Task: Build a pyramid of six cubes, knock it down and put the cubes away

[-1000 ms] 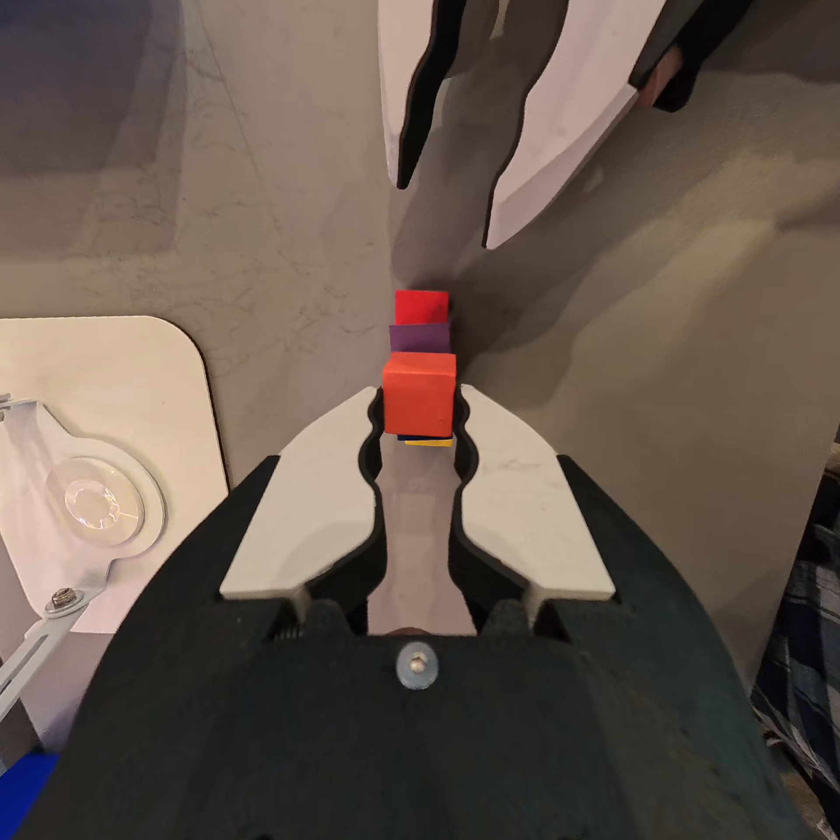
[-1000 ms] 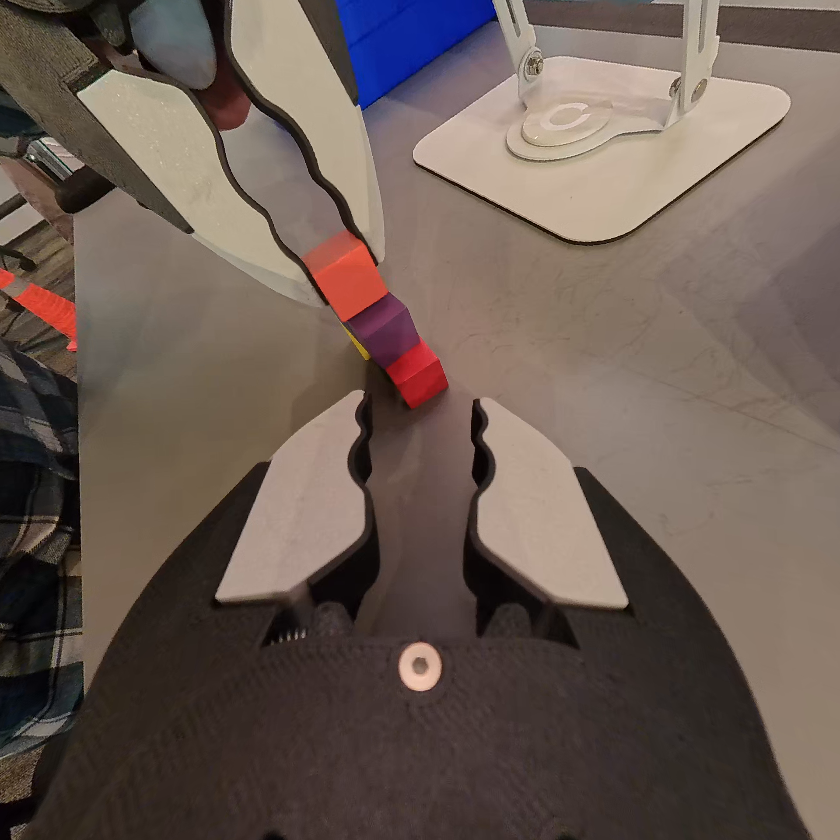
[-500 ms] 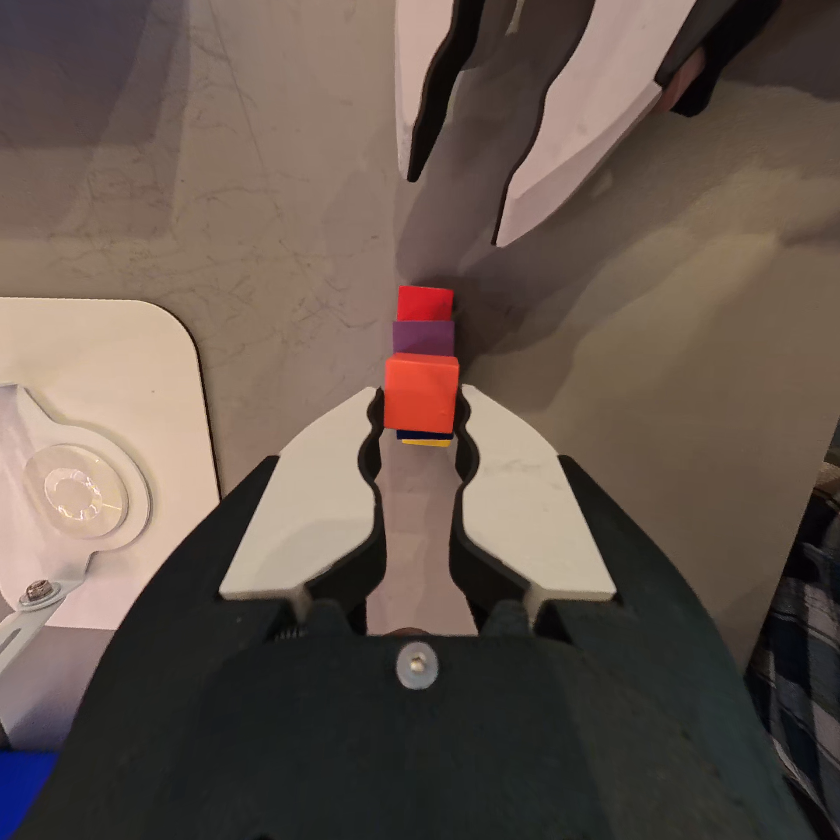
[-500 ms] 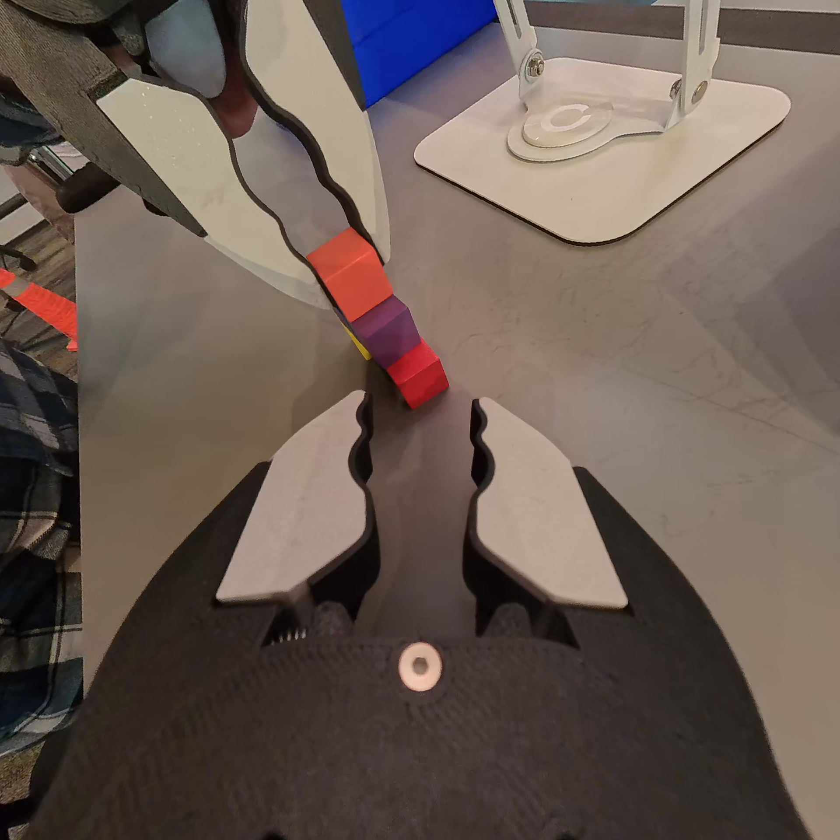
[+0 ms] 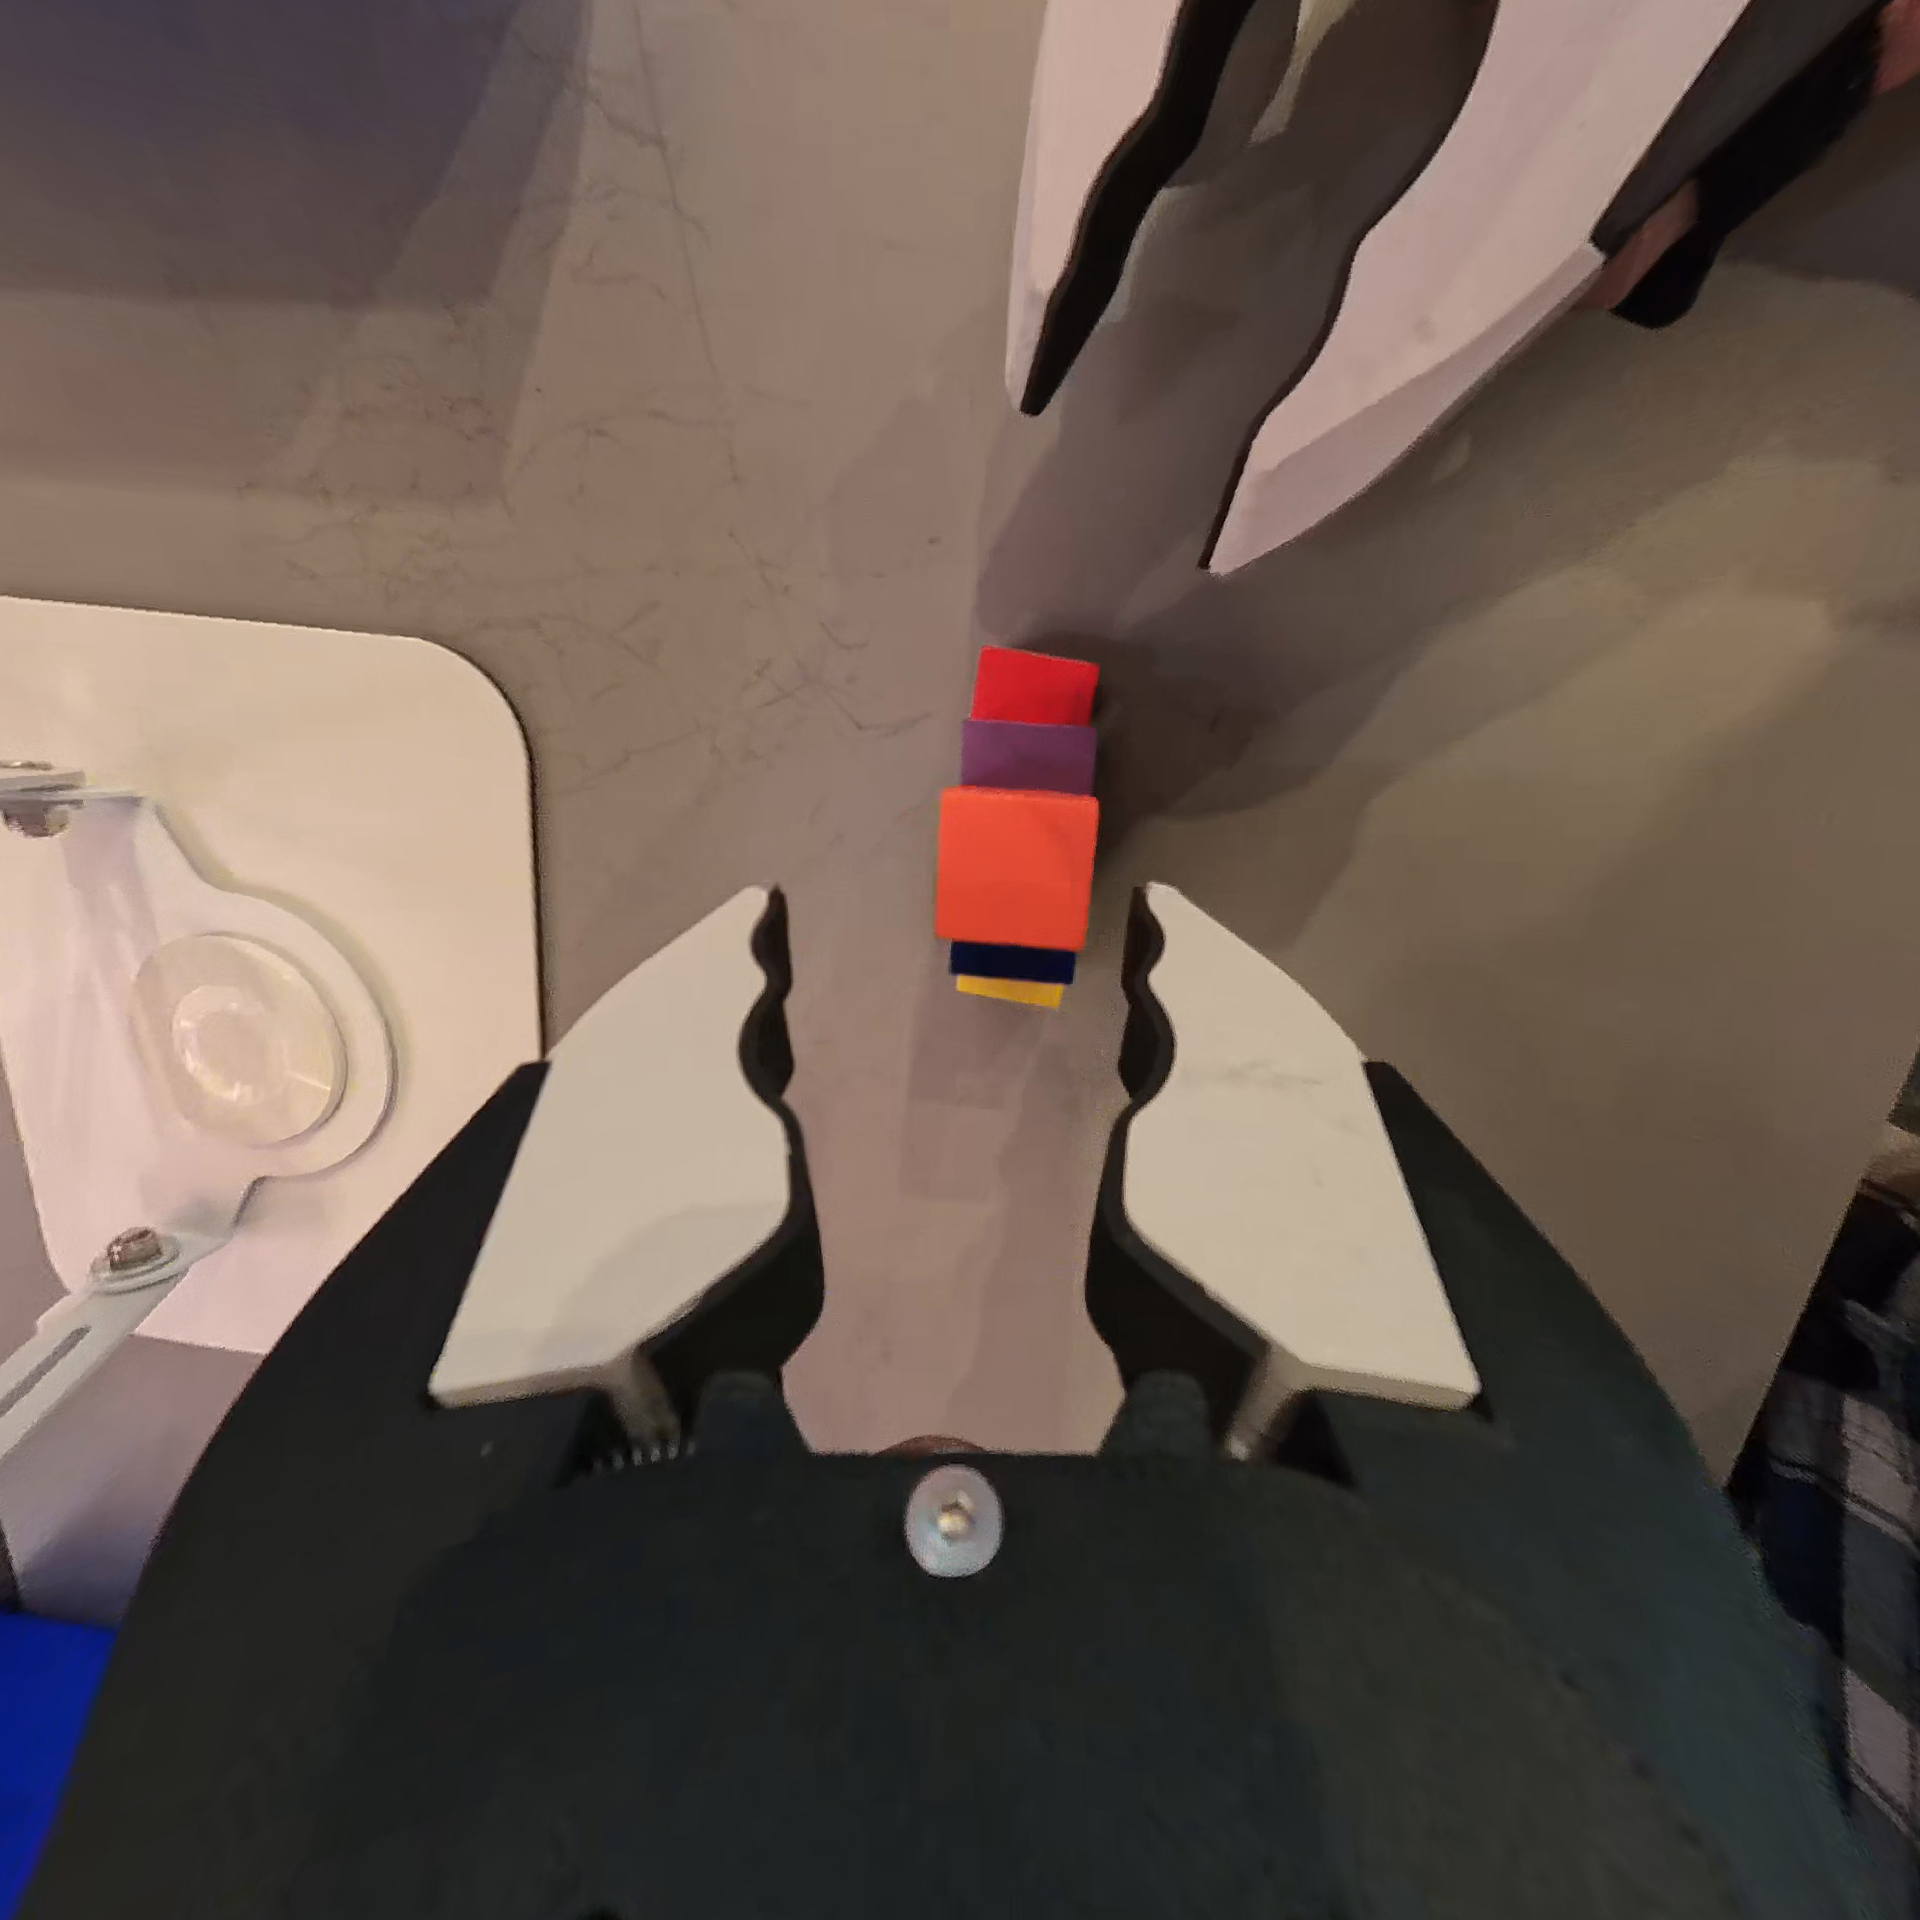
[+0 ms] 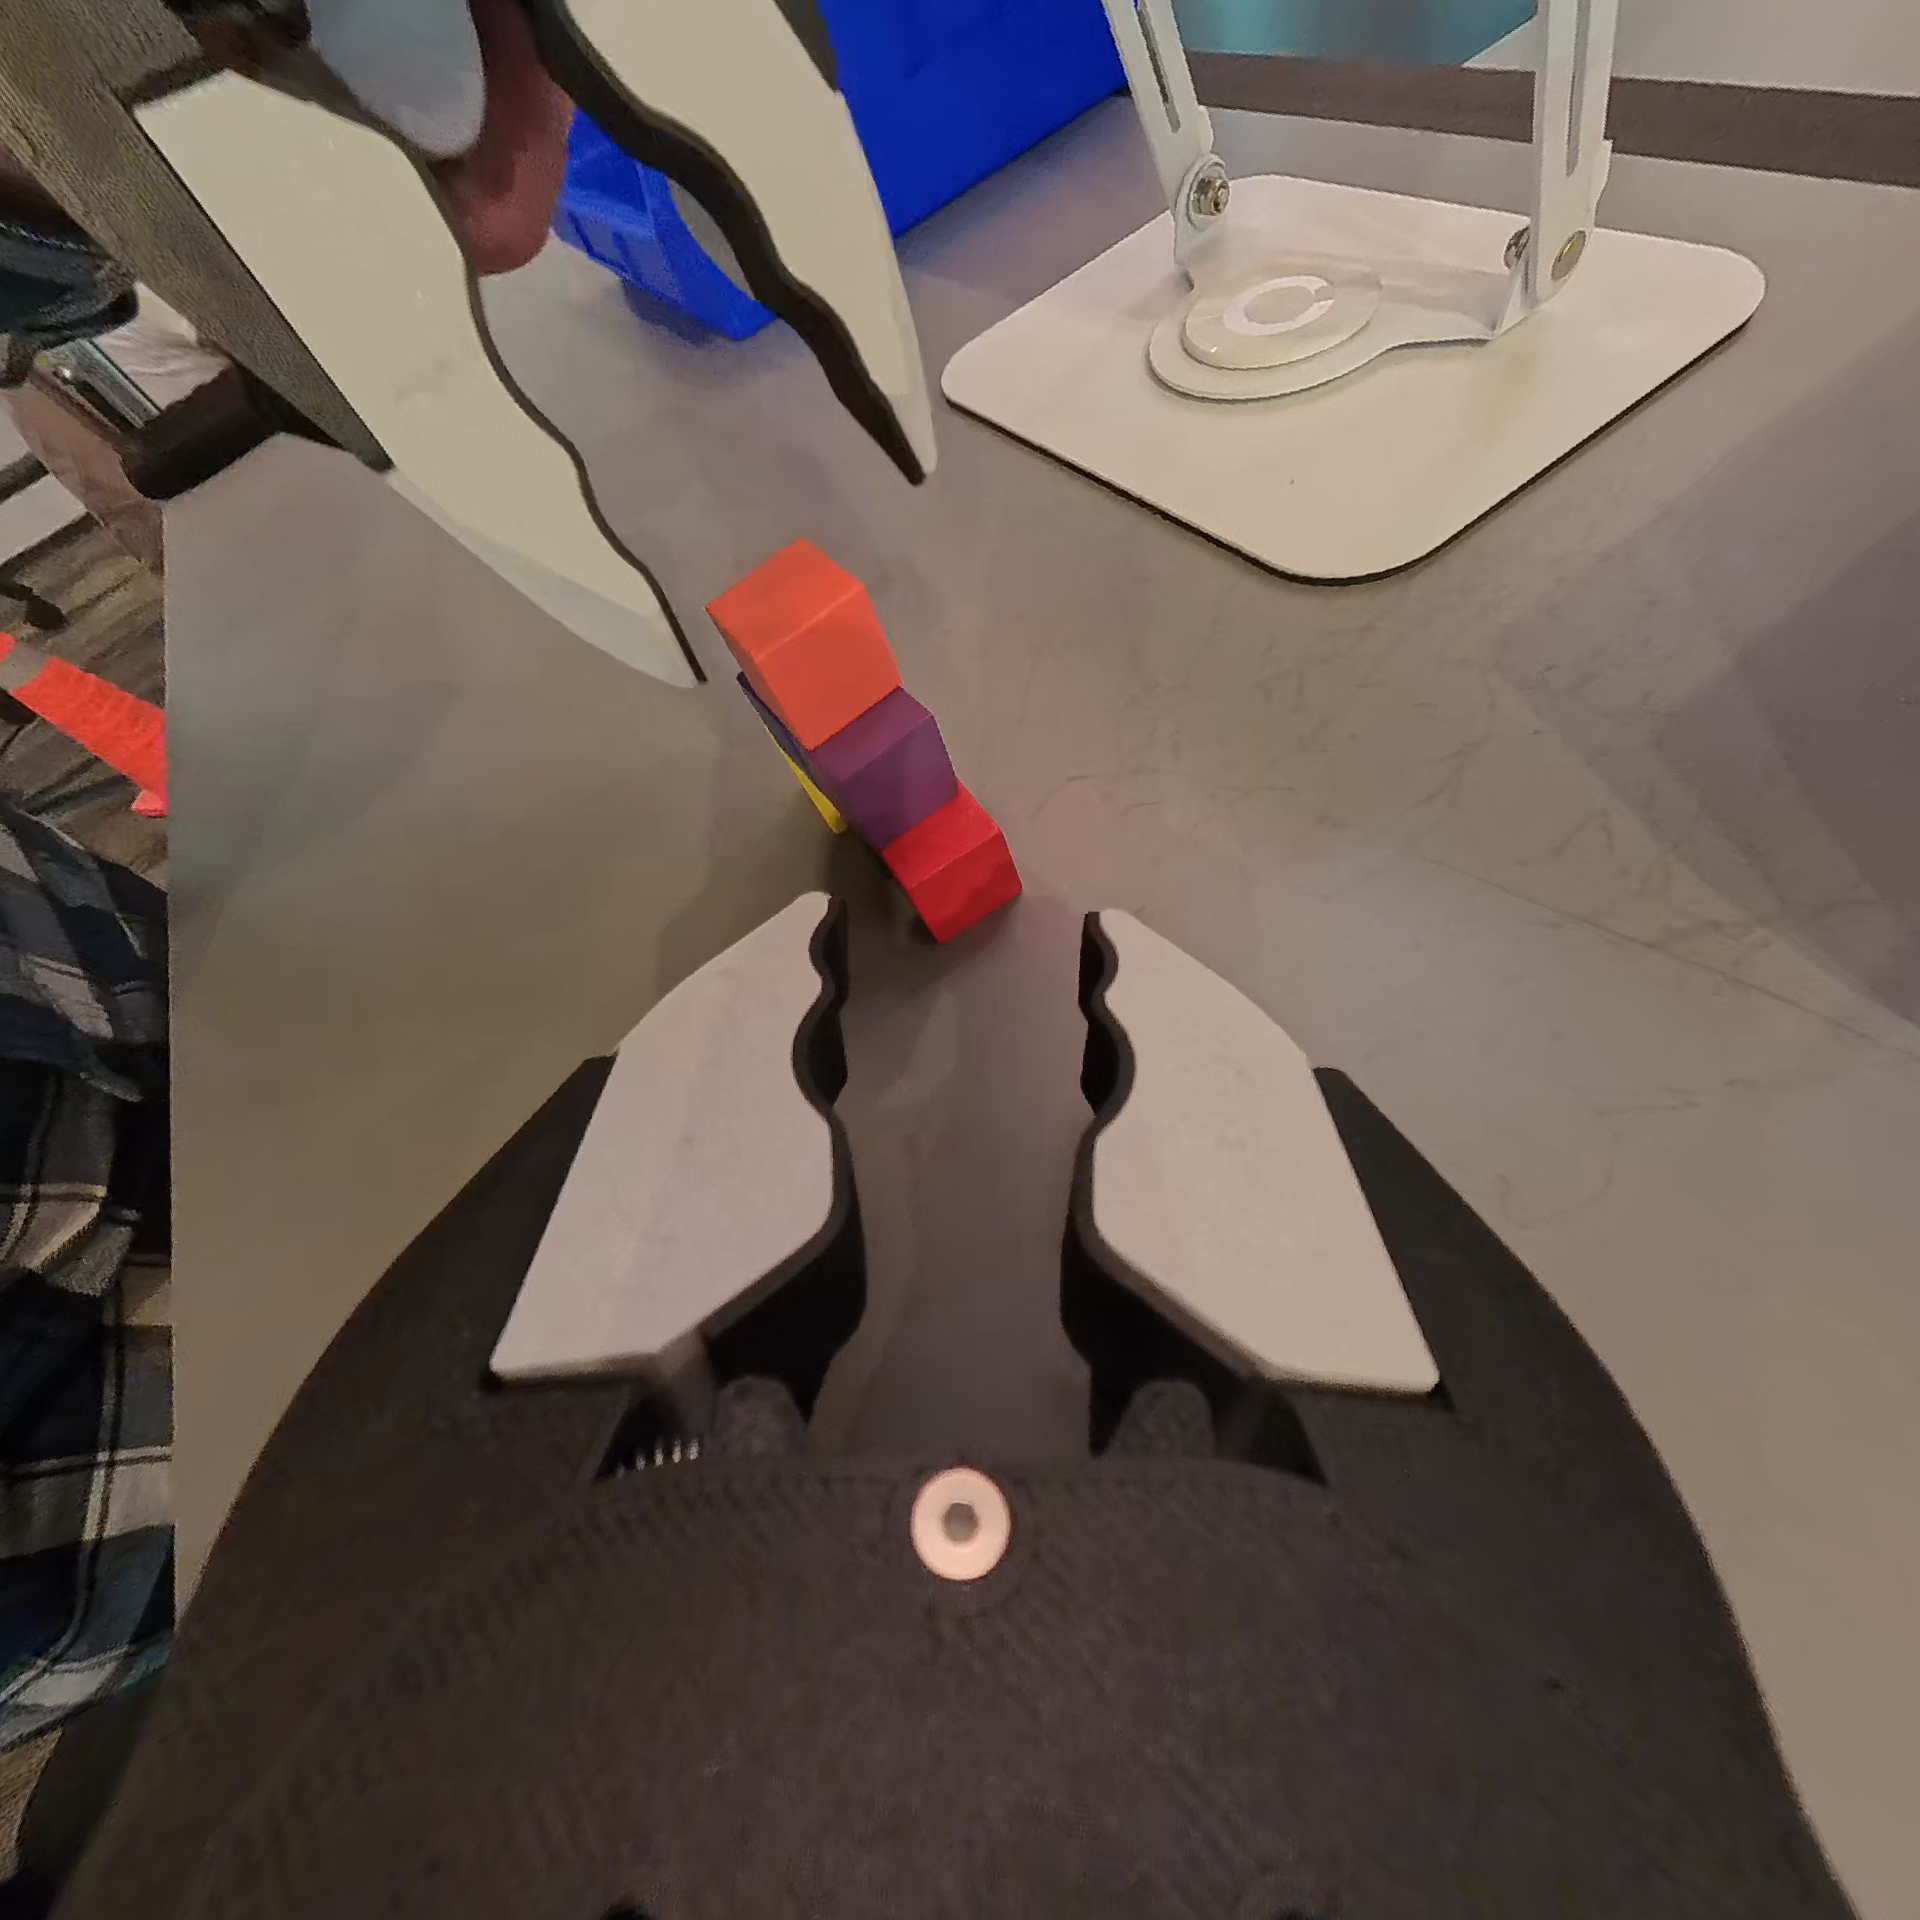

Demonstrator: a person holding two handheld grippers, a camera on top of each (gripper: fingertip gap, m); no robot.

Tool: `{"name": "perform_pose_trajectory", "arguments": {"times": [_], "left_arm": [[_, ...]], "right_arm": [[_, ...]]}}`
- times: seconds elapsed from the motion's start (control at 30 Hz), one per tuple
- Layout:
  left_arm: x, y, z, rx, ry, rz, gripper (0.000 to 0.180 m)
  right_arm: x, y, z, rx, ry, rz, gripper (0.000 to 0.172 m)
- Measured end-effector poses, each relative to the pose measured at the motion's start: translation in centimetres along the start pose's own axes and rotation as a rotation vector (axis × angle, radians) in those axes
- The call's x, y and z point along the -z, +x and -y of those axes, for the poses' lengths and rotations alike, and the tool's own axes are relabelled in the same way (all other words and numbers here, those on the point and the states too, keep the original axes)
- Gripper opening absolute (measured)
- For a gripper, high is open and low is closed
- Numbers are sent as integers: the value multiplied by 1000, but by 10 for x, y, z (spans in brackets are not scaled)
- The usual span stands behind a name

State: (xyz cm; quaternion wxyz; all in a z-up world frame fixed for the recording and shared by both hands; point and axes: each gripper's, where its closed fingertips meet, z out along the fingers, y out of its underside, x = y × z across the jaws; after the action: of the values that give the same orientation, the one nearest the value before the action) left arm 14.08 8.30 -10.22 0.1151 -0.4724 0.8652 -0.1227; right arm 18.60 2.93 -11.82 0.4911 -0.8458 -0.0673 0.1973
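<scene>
The cube pyramid stands on the grey table, seen edge-on. An orange cube (image 5: 1016,868) sits on top, above a purple cube (image 5: 1029,753) and a dark blue cube (image 5: 1010,961), with a red cube (image 5: 1036,686) and a yellow cube (image 5: 1008,990) at the bottom. My left gripper (image 5: 956,904) is open, its pads clear of the orange cube on both sides. In the right wrist view the orange cube (image 6: 805,644) rests free on the purple cube (image 6: 894,764), with the left gripper (image 6: 800,571) spread above it. My right gripper (image 6: 958,920) is open and empty, just short of the red cube (image 6: 951,868).
A white stand base (image 6: 1351,416) sits on the table behind the pyramid, also at the left of the left wrist view (image 5: 260,831). A blue bin (image 6: 935,104) stands at the back. The table edge and plaid cloth (image 6: 62,1143) lie to the left. The left gripper's tips are roughly 8 centimetres from the right gripper's. The right tips stand about 4 centimetres off the red cube (image 6: 951,868).
My left gripper was shut on the orange cube on top of the pyramid; it has now opened and drawn back, leaving the cube in place. The right gripper has barely moved.
</scene>
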Motion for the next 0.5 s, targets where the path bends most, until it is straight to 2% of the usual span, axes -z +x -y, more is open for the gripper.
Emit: {"name": "perform_pose_trajectory", "arguments": {"times": [0.1,0.23,0.5], "left_arm": [[14,-6,-11,56,25,12,59],[20,-9,-48,166,64,0,50],[6,-1,-116,297,150,37,50]], "right_arm": [[3,0,2,-13,27,-10,43],[7,-2,-2,-45,31,-59,43],[20,2,-20,-101,10,-309,50]]}}
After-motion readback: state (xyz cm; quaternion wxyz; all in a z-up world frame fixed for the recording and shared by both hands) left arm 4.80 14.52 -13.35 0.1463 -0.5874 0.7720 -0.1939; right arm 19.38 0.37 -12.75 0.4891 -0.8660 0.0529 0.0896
